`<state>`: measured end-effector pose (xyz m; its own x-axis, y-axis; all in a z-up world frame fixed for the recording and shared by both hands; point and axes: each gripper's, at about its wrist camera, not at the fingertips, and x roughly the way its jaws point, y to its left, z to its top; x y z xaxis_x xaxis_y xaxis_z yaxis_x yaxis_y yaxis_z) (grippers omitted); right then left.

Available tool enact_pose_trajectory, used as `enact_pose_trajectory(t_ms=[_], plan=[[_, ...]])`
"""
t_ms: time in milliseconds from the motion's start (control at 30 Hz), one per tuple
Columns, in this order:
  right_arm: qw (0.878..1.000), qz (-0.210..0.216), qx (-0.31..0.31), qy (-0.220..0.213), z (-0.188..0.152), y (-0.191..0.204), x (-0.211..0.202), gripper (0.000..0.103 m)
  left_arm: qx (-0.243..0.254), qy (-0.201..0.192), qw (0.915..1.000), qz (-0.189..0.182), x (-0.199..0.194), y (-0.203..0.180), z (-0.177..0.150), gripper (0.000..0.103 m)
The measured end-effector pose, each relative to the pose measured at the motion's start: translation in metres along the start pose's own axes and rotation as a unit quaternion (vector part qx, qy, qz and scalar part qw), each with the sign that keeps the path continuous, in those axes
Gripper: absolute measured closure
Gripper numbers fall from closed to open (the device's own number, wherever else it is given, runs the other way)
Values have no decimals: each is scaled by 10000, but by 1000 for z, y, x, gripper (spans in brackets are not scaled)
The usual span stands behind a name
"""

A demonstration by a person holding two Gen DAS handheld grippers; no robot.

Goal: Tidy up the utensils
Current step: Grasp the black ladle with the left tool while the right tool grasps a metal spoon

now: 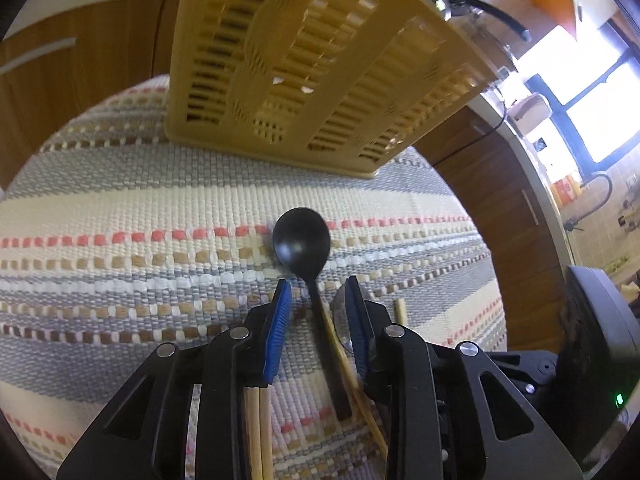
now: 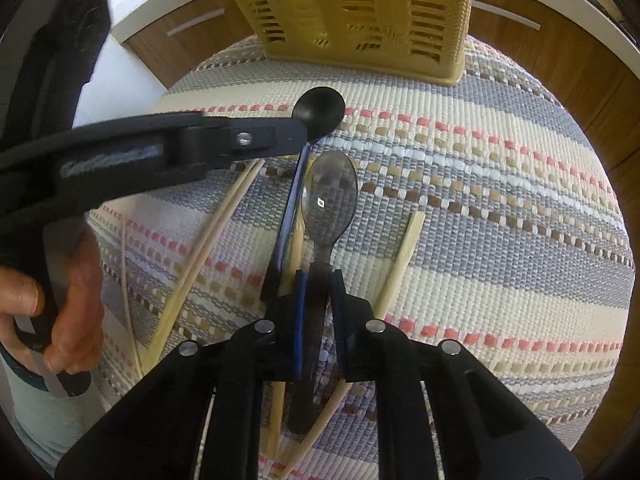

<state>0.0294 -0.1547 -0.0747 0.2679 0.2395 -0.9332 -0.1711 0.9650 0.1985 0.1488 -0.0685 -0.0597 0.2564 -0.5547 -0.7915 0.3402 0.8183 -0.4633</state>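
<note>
On the striped woven mat (image 1: 120,200), my left gripper (image 1: 316,284) straddles the black spoon (image 1: 302,240), jaws apart; my right gripper (image 2: 318,276) clamps the metal spoon (image 2: 330,196) handle. Close squarely, lift level toward the yellow basket (image 1: 304,60)

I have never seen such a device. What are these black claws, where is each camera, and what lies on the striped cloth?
They are hand-held grippers, one in each of a person's hands, not a robot. Each picture comes from a camera on one gripper, looking along its fingers. The left gripper is open around the handle of a black spoon. The right gripper is shut on a metal spoon. Wooden chopsticks lie loose on the striped mat. Behind stands a yellow slotted basket, probably for the utensils.
</note>
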Motion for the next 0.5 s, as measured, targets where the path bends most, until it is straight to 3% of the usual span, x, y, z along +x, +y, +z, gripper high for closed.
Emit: enact_pose_trajectory(t_ms=[500], plan=[[9992,-96,345,-157,-9,-9,3,93,338,-11,9977,584,21,-24,10,78]])
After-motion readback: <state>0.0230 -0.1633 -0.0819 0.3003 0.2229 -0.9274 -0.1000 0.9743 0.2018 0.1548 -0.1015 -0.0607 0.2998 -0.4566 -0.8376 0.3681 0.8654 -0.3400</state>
